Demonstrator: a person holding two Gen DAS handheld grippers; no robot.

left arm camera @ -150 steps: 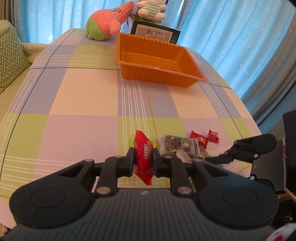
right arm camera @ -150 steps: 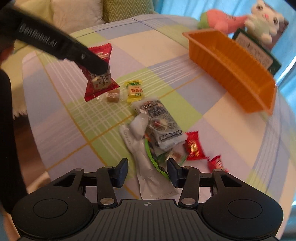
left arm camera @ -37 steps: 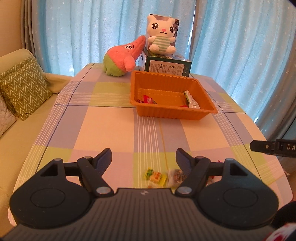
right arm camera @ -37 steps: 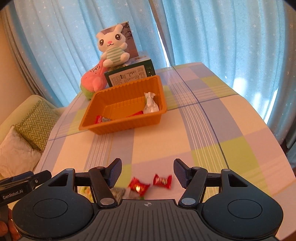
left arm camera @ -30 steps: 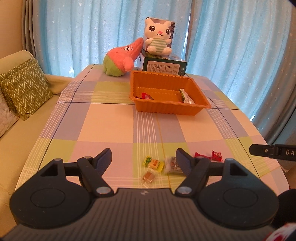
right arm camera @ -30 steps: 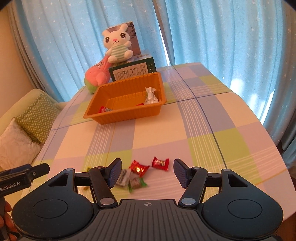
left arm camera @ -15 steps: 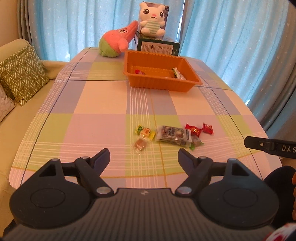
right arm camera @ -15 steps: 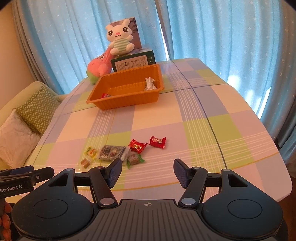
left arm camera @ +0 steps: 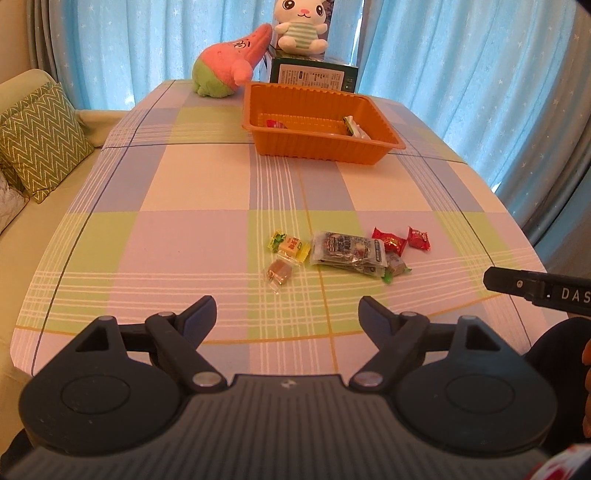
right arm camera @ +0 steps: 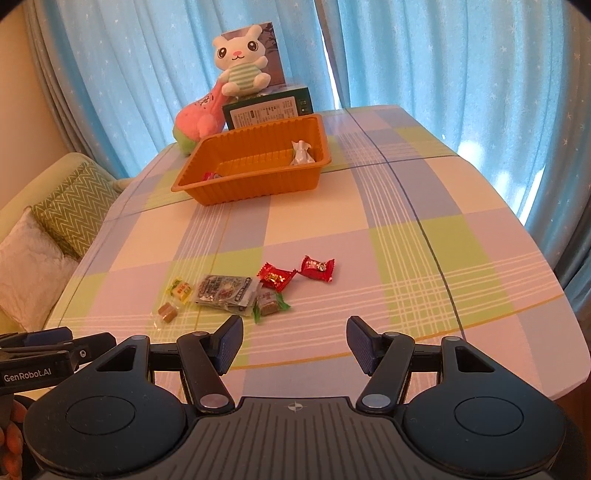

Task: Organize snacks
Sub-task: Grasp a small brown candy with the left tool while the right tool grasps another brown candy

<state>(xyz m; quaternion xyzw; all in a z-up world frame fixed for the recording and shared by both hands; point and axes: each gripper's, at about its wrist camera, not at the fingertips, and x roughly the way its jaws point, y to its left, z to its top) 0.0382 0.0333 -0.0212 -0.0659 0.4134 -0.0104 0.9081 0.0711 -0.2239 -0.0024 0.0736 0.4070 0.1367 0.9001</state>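
Six wrapped snacks lie on the checked tabletop [left arm camera: 192, 192]: two red candies [left arm camera: 389, 240] [left arm camera: 418, 238], one yellow-green candy [left arm camera: 290, 245], two brown candies [left arm camera: 279, 273] [left arm camera: 394, 264] and one printed packet [left arm camera: 349, 251]. One orange tray [left arm camera: 321, 144] holds two more items: a red wrapper [left arm camera: 276, 124] and a silvery wrapper [right arm camera: 302, 155]. Two plush toys [left arm camera: 231, 62] [left arm camera: 301, 26] and one green box [left arm camera: 314, 75] stand behind it.

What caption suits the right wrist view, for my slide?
Open right gripper above loose snacks on a checked table, orange tray beyond.
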